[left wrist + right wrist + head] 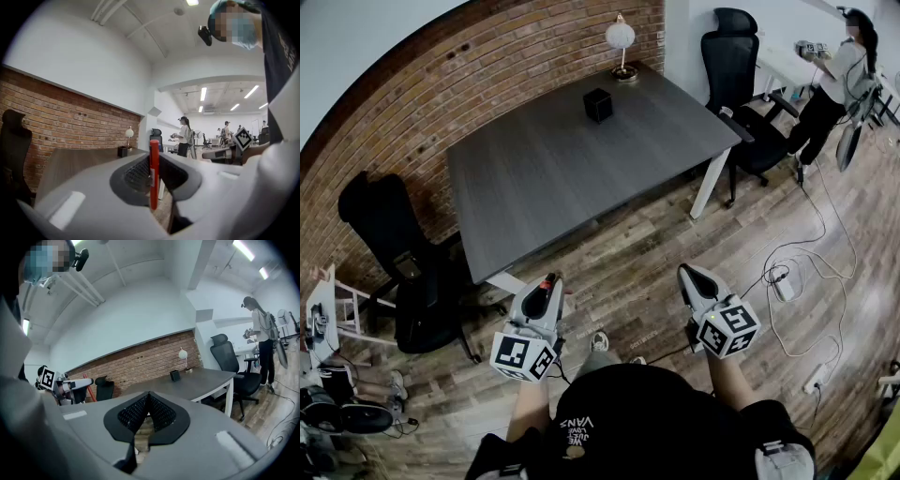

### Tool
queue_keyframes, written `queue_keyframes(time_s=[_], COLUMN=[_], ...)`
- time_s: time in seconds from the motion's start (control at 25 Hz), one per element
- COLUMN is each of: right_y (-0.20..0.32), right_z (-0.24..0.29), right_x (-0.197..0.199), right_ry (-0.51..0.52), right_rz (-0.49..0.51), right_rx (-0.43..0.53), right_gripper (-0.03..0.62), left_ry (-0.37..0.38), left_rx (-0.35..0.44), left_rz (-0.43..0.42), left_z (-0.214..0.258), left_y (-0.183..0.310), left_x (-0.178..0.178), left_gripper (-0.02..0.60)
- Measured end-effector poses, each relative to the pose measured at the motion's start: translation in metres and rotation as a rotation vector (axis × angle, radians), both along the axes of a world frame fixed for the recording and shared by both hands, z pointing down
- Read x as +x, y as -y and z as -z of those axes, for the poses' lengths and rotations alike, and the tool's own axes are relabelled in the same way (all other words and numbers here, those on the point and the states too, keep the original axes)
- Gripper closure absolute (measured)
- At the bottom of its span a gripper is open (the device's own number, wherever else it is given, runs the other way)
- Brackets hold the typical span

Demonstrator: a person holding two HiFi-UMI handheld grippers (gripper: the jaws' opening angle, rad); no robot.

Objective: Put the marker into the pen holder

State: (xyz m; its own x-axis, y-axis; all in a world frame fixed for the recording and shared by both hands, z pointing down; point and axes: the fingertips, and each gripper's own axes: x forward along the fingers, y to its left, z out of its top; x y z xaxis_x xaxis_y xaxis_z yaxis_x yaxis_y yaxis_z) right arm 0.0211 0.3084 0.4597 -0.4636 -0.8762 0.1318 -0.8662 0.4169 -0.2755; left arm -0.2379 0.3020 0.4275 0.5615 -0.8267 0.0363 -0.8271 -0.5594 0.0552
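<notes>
A red marker (547, 281) stands upright between the jaws of my left gripper (543, 289), which is shut on it. In the left gripper view the marker (154, 154) rises in front of the dark pads. The pen holder (598, 104) is a small black cube at the far end of the grey table (553, 178), well ahead of both grippers. It also shows in the left gripper view (123, 151) and the right gripper view (175, 375). My right gripper (693, 277) hovers over the wooden floor, shut, its pads (140, 411) meeting with nothing between them.
A white globe lamp (621, 42) stands behind the pen holder. Black office chairs stand at the table's left (394, 244) and right (741, 84). A person (830, 80) stands at the back right. Cables and a power strip (783, 281) lie on the floor.
</notes>
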Motion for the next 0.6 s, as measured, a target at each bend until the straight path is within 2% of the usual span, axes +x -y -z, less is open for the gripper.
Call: queue_keyframes(time_s=[0.16,0.4,0.6], right_y=[-0.007,0.001,0.023], right_z=[0.003,0.001,-0.003], right_x=[-0.008,-0.005,-0.006], right_ry=[0.034,0.035,0.037], right_rz=[0.045,0.04,0.029], right_rx=[0.014,0.023,0.006], right_gripper=[0.594,0.594,0.594], left_ry=[0.002,-0.007,-0.006], left_rx=[0.0,-0.004,-0.008], left_rz=[-0.001,-0.003,-0.02], left_z=[-0.002,-0.006,-0.007], left_y=[-0.004,0.007,0.033], left_x=[-0.001,0.004,0.006], left_gripper=[0.48,0.48,0.48])
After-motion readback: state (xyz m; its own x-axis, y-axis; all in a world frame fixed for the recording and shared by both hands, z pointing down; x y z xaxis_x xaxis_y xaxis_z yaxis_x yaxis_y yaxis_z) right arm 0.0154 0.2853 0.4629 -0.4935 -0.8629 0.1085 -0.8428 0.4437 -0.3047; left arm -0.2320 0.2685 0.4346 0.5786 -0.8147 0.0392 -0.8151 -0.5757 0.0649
